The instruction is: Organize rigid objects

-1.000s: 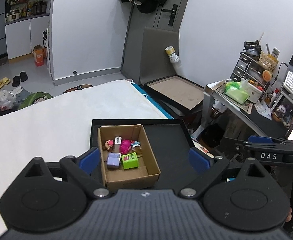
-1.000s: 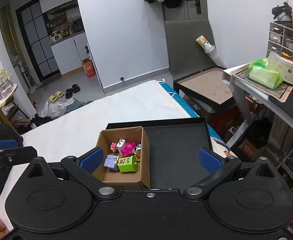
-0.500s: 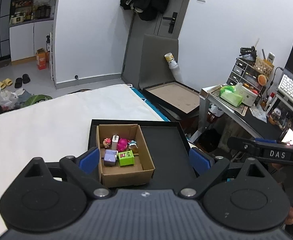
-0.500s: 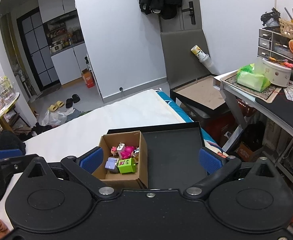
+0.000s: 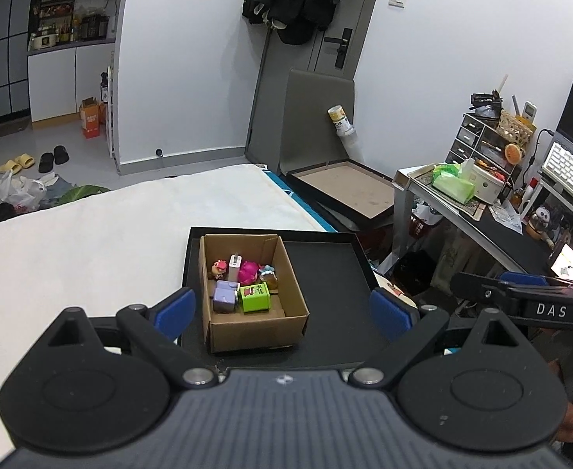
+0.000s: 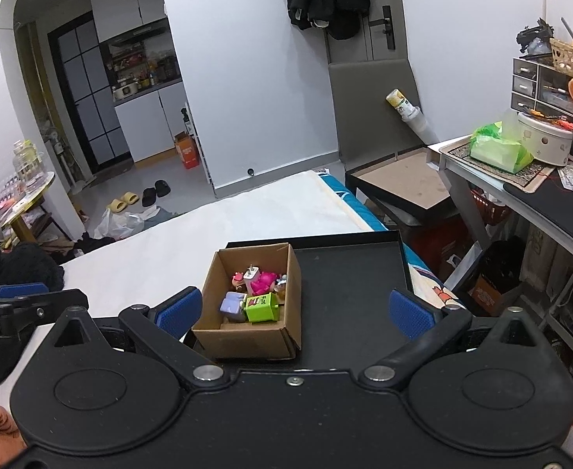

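A small cardboard box (image 5: 255, 332) stands in the left part of a black tray (image 5: 325, 269) on the white bed. It holds several small toys, among them a green cube (image 5: 254, 297), a lilac cube (image 5: 224, 296), a pink figure (image 5: 248, 270) and a white charger (image 5: 235, 264). The box (image 6: 247, 342), tray (image 6: 349, 273) and green cube (image 6: 262, 307) also show in the right wrist view. My left gripper (image 5: 278, 310) is open and empty, raised above and in front of the box. My right gripper (image 6: 292, 310) is open and empty, likewise held above it.
The white bed (image 5: 91, 234) stretches left of the tray. A desk (image 5: 462, 211) with clutter stands to the right, beyond the bed's edge. An open black case (image 5: 345, 191) leans by the door. Shoes and bags (image 6: 130, 211) lie on the floor behind.
Both grippers have drawn back and risen, so the box and tray look smaller and farther. Both stay open and empty.
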